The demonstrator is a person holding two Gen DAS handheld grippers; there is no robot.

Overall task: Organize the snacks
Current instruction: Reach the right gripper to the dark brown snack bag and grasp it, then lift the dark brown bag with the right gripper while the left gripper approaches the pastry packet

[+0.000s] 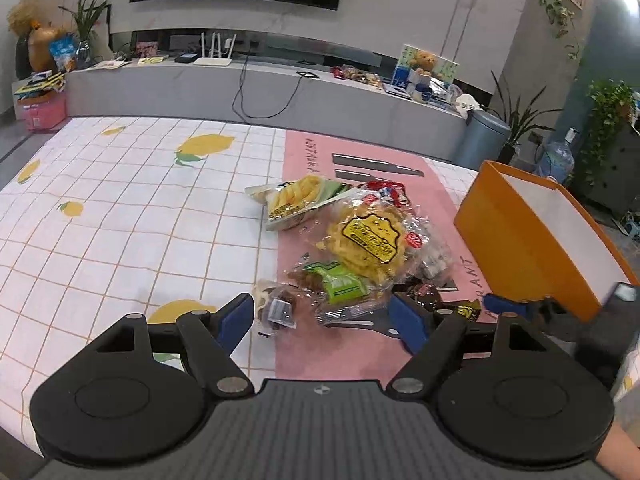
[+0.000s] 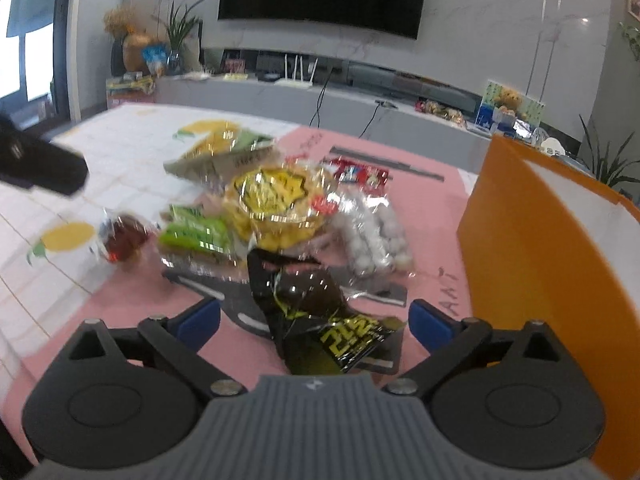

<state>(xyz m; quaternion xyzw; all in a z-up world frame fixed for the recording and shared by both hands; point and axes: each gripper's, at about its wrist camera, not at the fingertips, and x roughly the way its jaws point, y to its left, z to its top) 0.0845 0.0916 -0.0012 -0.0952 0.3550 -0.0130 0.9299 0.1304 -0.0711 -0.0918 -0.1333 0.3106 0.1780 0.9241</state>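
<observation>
A heap of snack packets lies on the pink mat (image 1: 352, 352): a yellow round crisps bag (image 1: 366, 240), a green-labelled packet (image 1: 340, 284), a yellow stick-snack bag (image 1: 294, 200), a small dark candy packet (image 1: 276, 308), and a black packet with yellow print (image 2: 320, 320). My left gripper (image 1: 326, 316) is open just before the green packet. My right gripper (image 2: 316, 320) is open, its jaws on either side of the black packet; it also shows in the left wrist view (image 1: 516, 308). An open orange box (image 1: 532, 236) stands right of the heap.
A white bag of round sweets (image 2: 372, 236) and a red packet (image 2: 360, 172) lie behind the heap. The table has a lemon-print cloth (image 1: 120, 208). A grey TV bench (image 1: 260, 92) and a bin (image 1: 482, 140) stand beyond the far edge.
</observation>
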